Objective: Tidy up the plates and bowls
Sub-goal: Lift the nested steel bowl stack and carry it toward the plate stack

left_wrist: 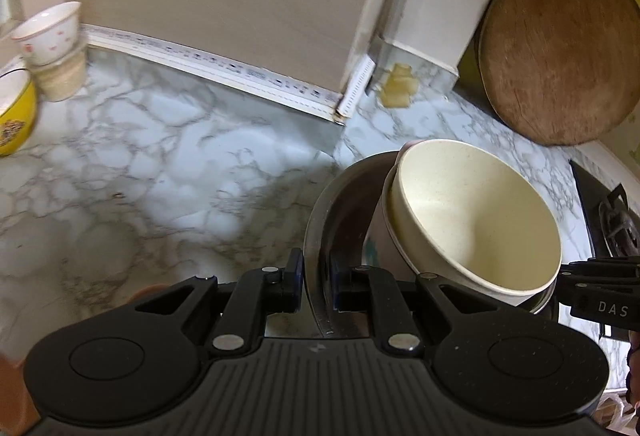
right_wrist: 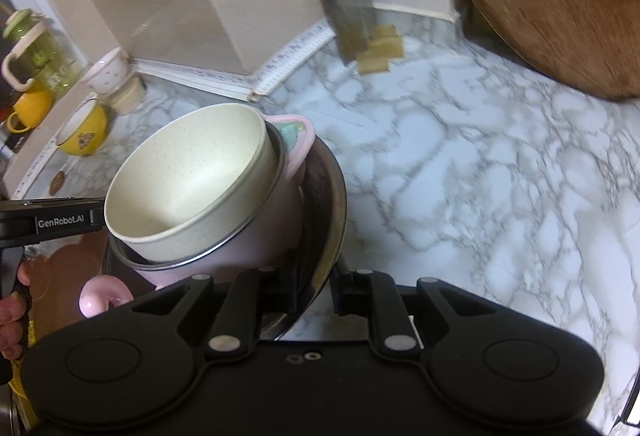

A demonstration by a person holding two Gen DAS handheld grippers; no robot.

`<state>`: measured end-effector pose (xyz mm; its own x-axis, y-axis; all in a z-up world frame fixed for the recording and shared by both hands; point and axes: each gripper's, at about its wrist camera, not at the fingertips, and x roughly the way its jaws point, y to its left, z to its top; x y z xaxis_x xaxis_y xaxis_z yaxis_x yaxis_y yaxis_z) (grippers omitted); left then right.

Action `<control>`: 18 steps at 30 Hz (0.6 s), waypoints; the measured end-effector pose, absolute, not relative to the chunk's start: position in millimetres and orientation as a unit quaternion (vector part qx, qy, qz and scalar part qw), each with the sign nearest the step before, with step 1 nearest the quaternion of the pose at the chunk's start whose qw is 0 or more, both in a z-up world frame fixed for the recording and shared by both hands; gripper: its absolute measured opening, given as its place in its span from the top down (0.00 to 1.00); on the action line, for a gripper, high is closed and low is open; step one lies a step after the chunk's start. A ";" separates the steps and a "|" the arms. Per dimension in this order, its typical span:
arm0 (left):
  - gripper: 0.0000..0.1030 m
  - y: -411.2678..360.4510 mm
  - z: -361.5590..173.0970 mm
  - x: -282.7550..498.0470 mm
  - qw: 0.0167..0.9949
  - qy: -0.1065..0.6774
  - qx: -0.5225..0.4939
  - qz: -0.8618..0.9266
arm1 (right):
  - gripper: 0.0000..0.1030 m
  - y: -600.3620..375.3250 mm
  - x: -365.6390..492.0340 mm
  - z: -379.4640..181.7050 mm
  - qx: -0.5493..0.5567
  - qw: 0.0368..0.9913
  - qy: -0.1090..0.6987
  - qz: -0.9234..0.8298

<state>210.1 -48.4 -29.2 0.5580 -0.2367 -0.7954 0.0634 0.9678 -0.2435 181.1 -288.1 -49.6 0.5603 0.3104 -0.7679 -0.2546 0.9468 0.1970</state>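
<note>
Gripping opposite rim edges, both tools (left_wrist: 316,286) (right_wrist: 318,290) hold the metal basin (left_wrist: 340,195).

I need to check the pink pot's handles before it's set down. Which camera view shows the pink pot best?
The right wrist view: the pink pot shows its side, steel rim and both handles, with the cream bowl nested inside. The left wrist view shows only a pale sliver of its wall, hidden behind that bowl and the steel plate.
</note>
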 end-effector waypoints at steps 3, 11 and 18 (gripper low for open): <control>0.88 -35.0 -19.8 199.5 0.882 0.455 -0.101 -0.075 | 0.84 -277.8 177.4 -40.4 0.026 0.884 0.435 0.173; 0.88 9.3 4.0 161.5 0.891 0.439 -0.114 -0.030 | 0.84 -238.5 164.5 -17.6 0.010 0.882 0.416 0.221; 0.88 55.1 11.7 115.5 0.894 0.430 -0.127 0.018 | 0.84 -189.3 153.5 -13.9 -0.009 0.869 0.413 0.272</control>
